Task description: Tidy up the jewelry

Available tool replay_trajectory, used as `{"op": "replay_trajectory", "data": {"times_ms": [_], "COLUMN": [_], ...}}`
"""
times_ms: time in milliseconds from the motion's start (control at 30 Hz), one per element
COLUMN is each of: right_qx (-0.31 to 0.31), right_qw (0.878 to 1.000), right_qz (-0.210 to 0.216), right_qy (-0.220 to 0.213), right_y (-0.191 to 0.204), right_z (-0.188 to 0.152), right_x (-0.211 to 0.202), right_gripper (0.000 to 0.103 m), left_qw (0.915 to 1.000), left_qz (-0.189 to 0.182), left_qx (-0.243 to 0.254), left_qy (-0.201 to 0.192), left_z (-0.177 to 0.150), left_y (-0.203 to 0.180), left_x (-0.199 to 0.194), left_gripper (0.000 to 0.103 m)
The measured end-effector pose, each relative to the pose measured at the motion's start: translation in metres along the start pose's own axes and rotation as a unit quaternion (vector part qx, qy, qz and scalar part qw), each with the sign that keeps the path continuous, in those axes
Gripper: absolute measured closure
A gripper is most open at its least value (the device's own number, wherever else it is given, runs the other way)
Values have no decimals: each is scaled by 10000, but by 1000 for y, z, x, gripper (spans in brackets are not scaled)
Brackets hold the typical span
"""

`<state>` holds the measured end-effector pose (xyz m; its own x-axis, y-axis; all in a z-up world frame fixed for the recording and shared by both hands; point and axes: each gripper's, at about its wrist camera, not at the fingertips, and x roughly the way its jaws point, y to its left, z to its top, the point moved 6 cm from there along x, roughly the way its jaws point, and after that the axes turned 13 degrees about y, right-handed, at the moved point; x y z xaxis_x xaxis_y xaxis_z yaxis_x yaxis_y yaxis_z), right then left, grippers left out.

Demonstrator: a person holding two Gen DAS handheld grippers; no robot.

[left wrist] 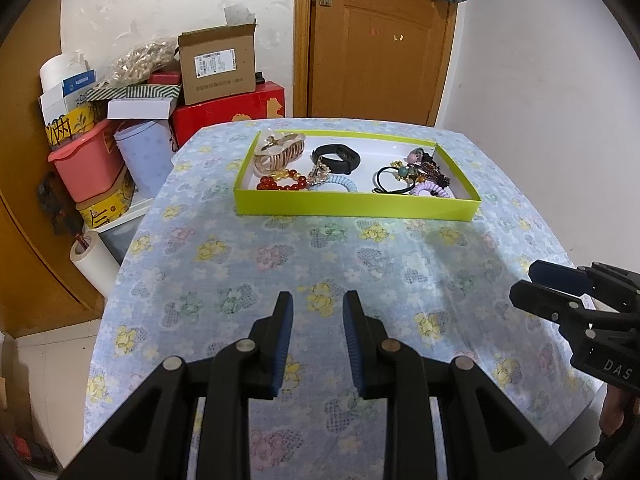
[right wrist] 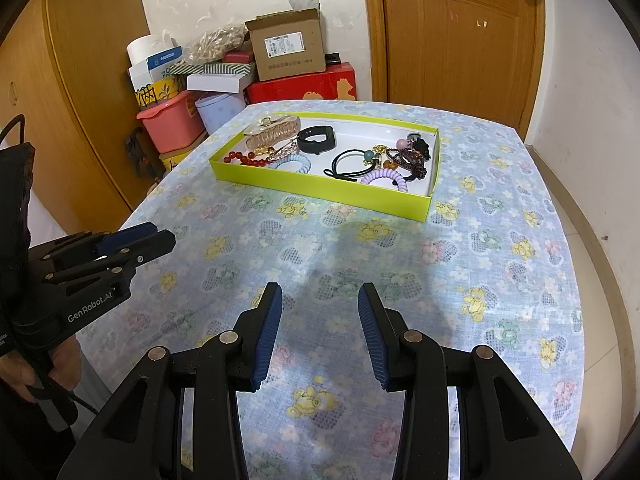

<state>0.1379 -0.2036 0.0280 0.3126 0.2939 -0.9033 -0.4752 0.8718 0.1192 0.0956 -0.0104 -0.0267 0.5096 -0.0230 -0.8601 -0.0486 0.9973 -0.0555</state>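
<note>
In the upper middle of both views, a shallow lime-green tray (left wrist: pixel 356 205) (right wrist: pixel 320 189) is sitting on a table covered by a floral blue tablecloth (left wrist: pixel 280 256) (right wrist: pixel 460 264), and it is holding all the jewelry in view. No piece is lying on the cloth outside it, which suggests the gathering is done or that sorting inside the tray is the step remaining.

The contents are forming two clusters with bare white floor between them. The left cluster is showing one beige claw hair clip (left wrist: pixel 280 154) (right wrist: pixel 272 131), one red bead bracelet (left wrist: pixel 280 185) (right wrist: pixel 244 158), one pale blue coil hair tie (left wrist: pixel 340 185) (right wrist: pixel 292 162) and one black wristband (left wrist: pixel 338 157) (right wrist: pixel 318 139); a small gold piece beside them is too tangled to name. The right cluster is showing one black elastic hair tie (left wrist: pixel 394 182) (right wrist: pixel 346 166), one lilac coil hair tie (left wrist: pixel 432 191) (right wrist: pixel 388 179) and a knot of dark beaded pieces (left wrist: pixel 430 169) (right wrist: pixel 412 158) that cannot be counted apart.

At the bottom of each view, two grippers are hovering over the near cloth, well apart from the tray. The left gripper (left wrist: pixel 318 344) (right wrist: pixel 140 240) is standing moderately spread and empty; so is the right gripper (right wrist: pixel 320 336) (left wrist: pixel 532 284), slightly wider. Both are pointing toward the tray, probably poised either to reach in or to rest clear of it.
</note>
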Motion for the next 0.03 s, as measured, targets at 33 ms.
{"op": "replay_trajectory", "data": {"times_ms": [33], "right_qx": [-4], "right_qw": [10000], "right_qz": [-2], "right_qy": [-4], "right_y": [0], "right_z": [0], "right_x": [0], "right_gripper": [62], "left_qw": [10000], "left_qz": [-32], "left_qx": [1], "left_qy": [8], "left_z": [0], "left_y": [-1], "left_x": [0], "left_gripper": [76]}}
